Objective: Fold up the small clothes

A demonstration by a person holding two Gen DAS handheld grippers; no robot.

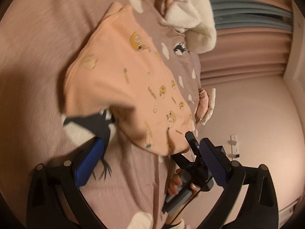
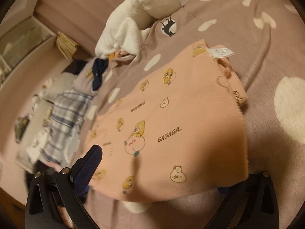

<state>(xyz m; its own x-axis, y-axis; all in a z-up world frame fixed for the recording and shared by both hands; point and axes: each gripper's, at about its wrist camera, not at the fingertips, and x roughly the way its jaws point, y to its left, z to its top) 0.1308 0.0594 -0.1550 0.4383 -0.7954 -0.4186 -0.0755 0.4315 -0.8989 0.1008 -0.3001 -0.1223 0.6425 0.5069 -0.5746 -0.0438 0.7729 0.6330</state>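
While the peach garment (image 2: pixel 171 118) lies folded into a rough rectangle on the spotted bedspread (image 2: pixel 247 15), both tools sit at its near edge with nothing pinched. Starting at the left of the right wrist view, a heap of unfolded laundry hangs off the bed's side, a plaid piece (image 2: pixel 66 114) and a dark navy item (image 2: pixel 98 72) among them; a white plush toy (image 2: pixel 137 17) lies beyond. Further right comes the garment itself, cartoon print up, its care label (image 2: pixel 221 52) at the far corner.

The right gripper (image 2: pixel 162 183) stands fully spread, one blue pad beside the garment's left corner and the other finger mostly hidden under the cloth's near right edge. The left gripper (image 1: pixel 150 152) is spread wide too (its pads flank the garment's near corner without pressing it), and the other tool with the person's hand (image 1: pixel 176 183) shows between its fingers.

My reading is that this fold has just been laid down and released. The next move likely calls for either one more halving, each jaw pinching a near corner cleanly through all layers, or lifting the bundle aside and drawing the next piece from the heap.
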